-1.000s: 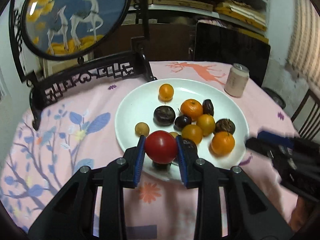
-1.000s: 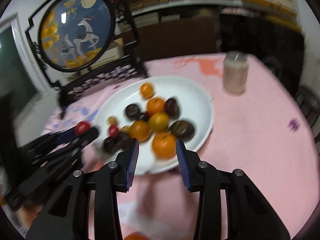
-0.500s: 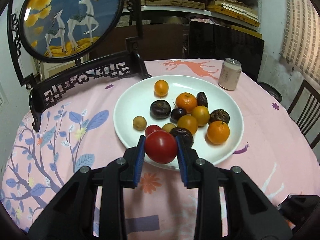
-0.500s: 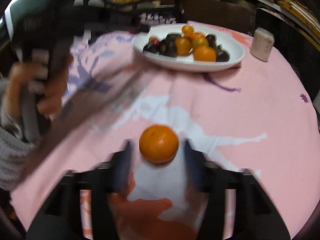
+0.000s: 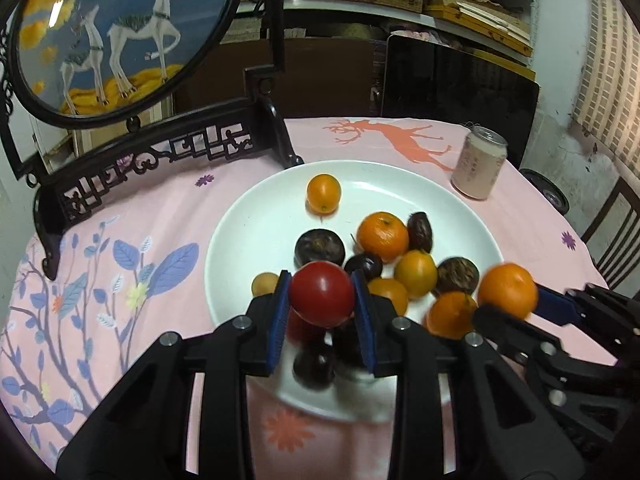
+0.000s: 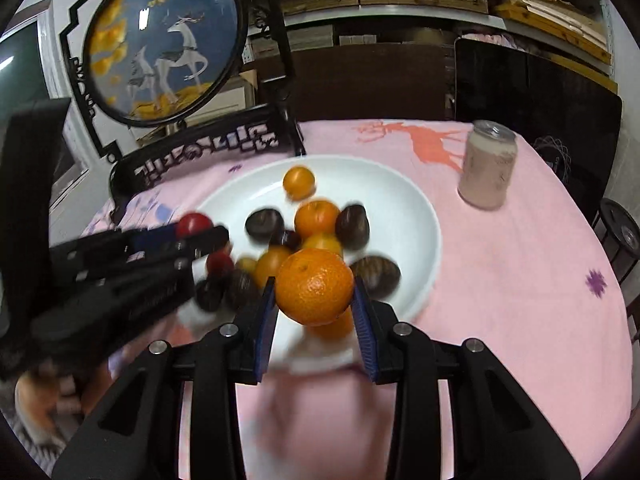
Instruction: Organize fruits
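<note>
A white plate (image 5: 256, 232) on the pink cloth holds several oranges, dark plums and small yellow fruits. My left gripper (image 5: 322, 300) hangs over the plate's near rim with a red tomato (image 5: 322, 294) between its blue pads. Its jaws are opening, but the pads still touch the tomato. My right gripper (image 6: 314, 308) is shut on an orange (image 6: 314, 286) above the plate's near right edge. In the left wrist view that orange (image 5: 507, 290) shows at the right. The right wrist view shows the left gripper (image 6: 200, 234) and its tomato (image 6: 195, 224) at the left, blurred.
A pale drink can (image 5: 478, 168) stands upright behind the plate on the right. A dark carved stand with a round deer picture (image 5: 120, 32) lines the table's back left. A black panel (image 5: 460, 84) and a chair (image 5: 616, 220) stand beyond the table.
My right gripper closed on the orange that lay on the cloth and swung it over to the plate's near right edge. My left gripper moved forward over the plate with the tomato.
</note>
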`<state>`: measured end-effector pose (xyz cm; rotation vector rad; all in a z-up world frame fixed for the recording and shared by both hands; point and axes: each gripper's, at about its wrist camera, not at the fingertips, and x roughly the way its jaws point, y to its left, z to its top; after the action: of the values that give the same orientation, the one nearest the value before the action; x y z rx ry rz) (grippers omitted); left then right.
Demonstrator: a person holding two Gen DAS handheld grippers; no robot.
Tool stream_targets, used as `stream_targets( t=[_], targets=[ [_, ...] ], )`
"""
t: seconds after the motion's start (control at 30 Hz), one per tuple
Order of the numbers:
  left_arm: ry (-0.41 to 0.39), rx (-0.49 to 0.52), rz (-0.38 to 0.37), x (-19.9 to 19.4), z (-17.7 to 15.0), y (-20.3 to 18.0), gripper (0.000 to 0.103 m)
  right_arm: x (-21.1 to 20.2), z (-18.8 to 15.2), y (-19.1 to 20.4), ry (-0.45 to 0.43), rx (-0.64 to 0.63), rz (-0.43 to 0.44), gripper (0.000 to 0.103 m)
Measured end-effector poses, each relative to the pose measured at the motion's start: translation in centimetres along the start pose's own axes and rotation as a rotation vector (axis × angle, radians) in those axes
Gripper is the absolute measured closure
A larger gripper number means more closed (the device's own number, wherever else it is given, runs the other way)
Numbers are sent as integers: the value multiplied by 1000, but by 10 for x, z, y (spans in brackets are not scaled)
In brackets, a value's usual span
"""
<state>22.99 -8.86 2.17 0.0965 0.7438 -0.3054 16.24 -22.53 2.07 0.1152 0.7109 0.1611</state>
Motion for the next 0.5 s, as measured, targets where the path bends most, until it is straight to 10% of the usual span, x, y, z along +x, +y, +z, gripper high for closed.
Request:
stream_targets(
  t=[0.1, 0.4, 0.5],
  targets=[
    [-12, -29, 29, 7, 1, 10, 44, 19, 5, 5, 14, -22, 0, 51],
    [-47, -42, 76, -15, -6, 20, 15, -18, -8, -14, -32, 82, 62, 43],
    [-71, 6, 130, -34, -19, 13, 10, -36, -22, -4, -50, 61, 40, 26]
  ],
)
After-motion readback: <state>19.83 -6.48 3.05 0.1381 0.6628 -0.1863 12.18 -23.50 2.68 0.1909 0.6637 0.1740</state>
